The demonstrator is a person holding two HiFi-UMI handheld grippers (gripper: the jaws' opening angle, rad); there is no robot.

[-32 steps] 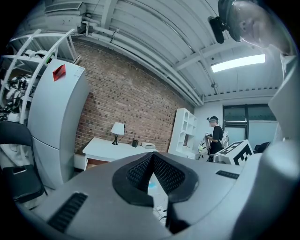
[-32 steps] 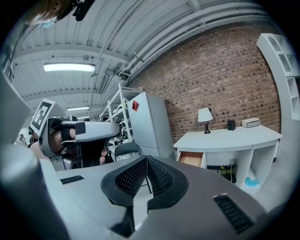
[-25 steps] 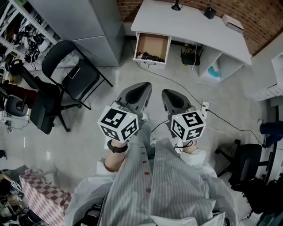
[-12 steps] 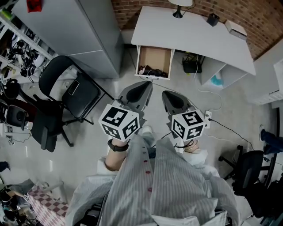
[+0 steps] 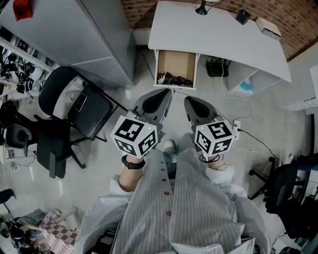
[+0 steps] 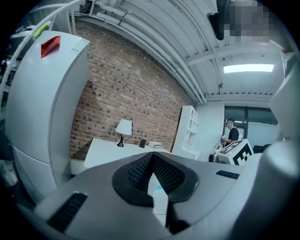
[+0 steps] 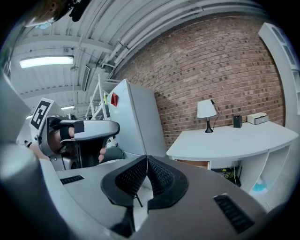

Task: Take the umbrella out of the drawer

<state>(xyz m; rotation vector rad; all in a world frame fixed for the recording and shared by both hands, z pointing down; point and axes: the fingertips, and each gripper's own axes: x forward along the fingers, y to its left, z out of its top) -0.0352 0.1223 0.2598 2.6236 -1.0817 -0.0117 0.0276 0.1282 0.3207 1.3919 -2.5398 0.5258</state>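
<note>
An open wooden drawer (image 5: 175,65) sticks out from under the white desk (image 5: 218,37) in the head view. A dark heap (image 5: 174,79) lies at the drawer's near end, too small to make out an umbrella in it. My left gripper (image 5: 166,93) and right gripper (image 5: 191,101) are held side by side over the floor, pointing at the drawer and a little short of it. Both are shut with nothing between the pads (image 6: 140,169) (image 7: 158,172). In the right gripper view the drawer (image 7: 193,163) shows as a brown strip under the desk.
A grey cabinet (image 5: 74,34) stands left of the desk, with a black chair (image 5: 82,101) in front of it. A lamp (image 5: 201,7) and small boxes sit on the desk. Cables and a power strip (image 5: 236,126) lie on the floor at right, near another dark chair (image 5: 283,188).
The desk and drawer have drawn closer in the head view as I walked toward them. Both grippers moved forward together and stayed shut.
</note>
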